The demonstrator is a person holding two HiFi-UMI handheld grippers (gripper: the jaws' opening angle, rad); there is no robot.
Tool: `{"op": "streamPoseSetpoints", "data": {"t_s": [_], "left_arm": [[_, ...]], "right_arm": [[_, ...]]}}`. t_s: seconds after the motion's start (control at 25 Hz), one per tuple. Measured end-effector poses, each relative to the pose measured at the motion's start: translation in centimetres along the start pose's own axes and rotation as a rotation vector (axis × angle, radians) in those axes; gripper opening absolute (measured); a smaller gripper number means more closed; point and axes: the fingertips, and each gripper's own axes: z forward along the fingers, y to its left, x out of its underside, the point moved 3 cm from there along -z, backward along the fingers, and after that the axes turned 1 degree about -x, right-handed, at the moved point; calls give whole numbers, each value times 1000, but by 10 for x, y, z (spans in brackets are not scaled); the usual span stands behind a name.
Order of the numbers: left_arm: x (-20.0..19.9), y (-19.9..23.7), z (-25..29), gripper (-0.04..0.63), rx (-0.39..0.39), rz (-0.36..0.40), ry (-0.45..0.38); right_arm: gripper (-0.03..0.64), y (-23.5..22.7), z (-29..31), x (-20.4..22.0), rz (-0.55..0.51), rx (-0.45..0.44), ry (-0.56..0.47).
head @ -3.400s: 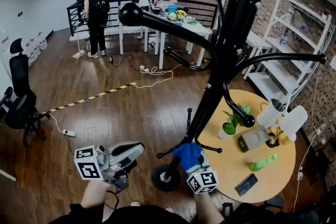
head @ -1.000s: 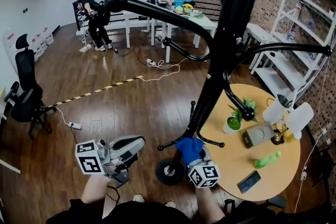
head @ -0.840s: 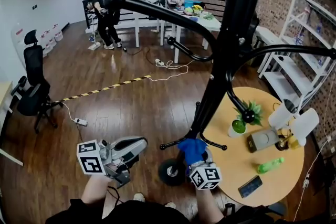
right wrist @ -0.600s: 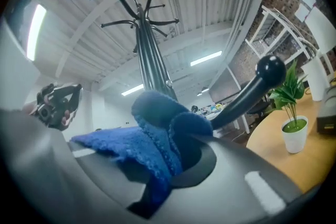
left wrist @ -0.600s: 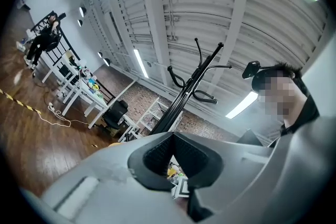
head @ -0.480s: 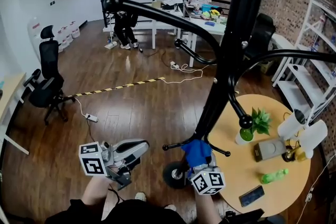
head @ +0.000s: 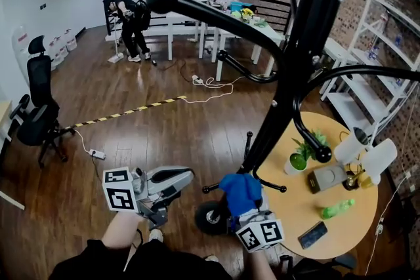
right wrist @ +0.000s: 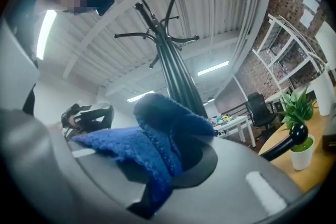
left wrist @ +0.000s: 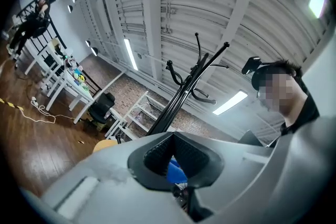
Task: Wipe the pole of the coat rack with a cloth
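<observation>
Right gripper [head: 244,206]: jaws were clamped on the blue cloth [head: 240,189], low down and just above the marker cube. In the right gripper view [right wrist: 181,157] the cloth [right wrist: 152,149] was bunched between the jaws and draped over the gripper's front, covering the pads.

Cloth position: at the lowest stretch of the black pole [head: 289,85] of the coat rack, right where the short bottom hooks [head: 262,181] branch off. The cloth lay against the pole there; the contact itself was covered by the fabric. The right gripper view showed the pole [right wrist: 178,78] rising directly behind the cloth.

Left gripper [head: 184,177]: held to the left of the pole, apart from it, lying nearly level with its tips pointing toward the rack. Its own view [left wrist: 173,152] showed the ribbed pads brought together at the tips with nothing gripped between them; a bit of the blue cloth [left wrist: 176,171] was visible beyond them.

Rack: leaned across the head view from lower centre to upper right, with its round base [head: 211,218] on the wooden floor [head: 164,134], just left of the right gripper.

Surroundings: a round table [head: 289,206] stood just right of the rack, carrying a potted plant [head: 300,154], a green bottle [head: 338,208] and a phone [head: 312,235]. An office chair [head: 33,118] stood at the far left, striped tape [head: 125,113] ran across the floor, and a person [head: 134,26] was at the far end of the room.
</observation>
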Motion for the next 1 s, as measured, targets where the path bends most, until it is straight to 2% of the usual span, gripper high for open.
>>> {"op": "streamPoseSetpoints", "data": {"t_s": [0.08,0.2,0.36,0.56,0.8,1.0], "left_arm": [[-7,12,-2,3,68,-10,32],[-24,44,-12,3,176,-41,89],[-40,86,-37,2,265,-101,162],[-43,93,-33,3,376,-147,239],[-35,75,-16,3,413,-178,269],[-31,62,-8,2,416,-152,271]], "right_arm": [[25,12,2,3,-26,43,8],[24,22,14,19,-68,166,43],[24,38,30,44,-82,309,73],[25,46,22,51,-22,473,84],[25,52,11,42,-36,514,105],[23,43,5,26,-48,511,76]]}}
